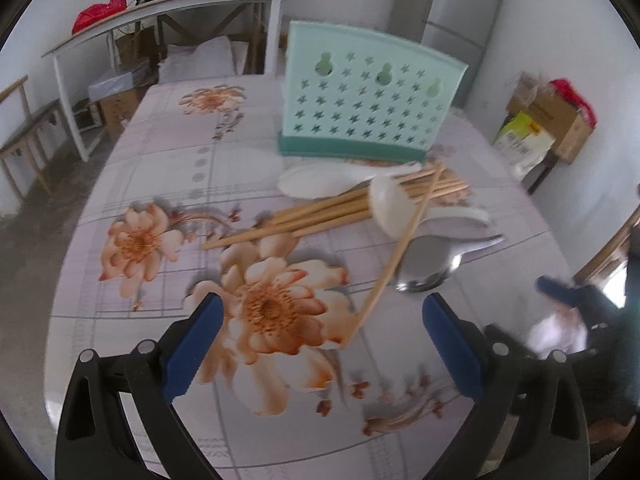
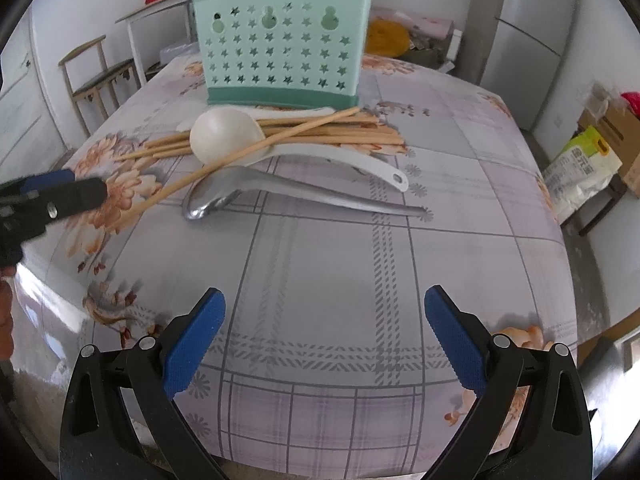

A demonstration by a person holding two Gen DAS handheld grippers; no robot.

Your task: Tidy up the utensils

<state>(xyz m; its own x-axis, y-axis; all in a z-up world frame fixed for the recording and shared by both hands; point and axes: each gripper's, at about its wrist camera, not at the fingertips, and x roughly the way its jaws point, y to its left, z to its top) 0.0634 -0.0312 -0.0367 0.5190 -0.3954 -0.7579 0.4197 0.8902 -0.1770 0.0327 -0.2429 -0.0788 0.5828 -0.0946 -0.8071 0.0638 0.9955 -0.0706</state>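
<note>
A mint-green utensil holder (image 1: 360, 96) with star holes stands upright on the floral tablecloth; it also shows in the right wrist view (image 2: 280, 44). In front of it lies a pile of wooden chopsticks (image 1: 320, 212) (image 2: 320, 132), a white ladle (image 1: 390, 204) (image 2: 224, 136), another white spoon (image 1: 320, 180) and a metal spoon (image 1: 432, 264) (image 2: 256, 188). One chopstick (image 1: 396, 260) (image 2: 224, 164) lies loose across the pile, its near end between my left gripper's open jaws. My left gripper (image 1: 322, 320) is open. My right gripper (image 2: 324, 320) is open and empty, well short of the pile.
The table (image 2: 340, 248) fills both views. A white side table (image 1: 160, 16), a chair (image 2: 96, 76), a fridge (image 1: 464, 12) and cardboard boxes (image 1: 552, 124) stand around the room. The left gripper also shows at the right wrist view's left edge (image 2: 52, 196).
</note>
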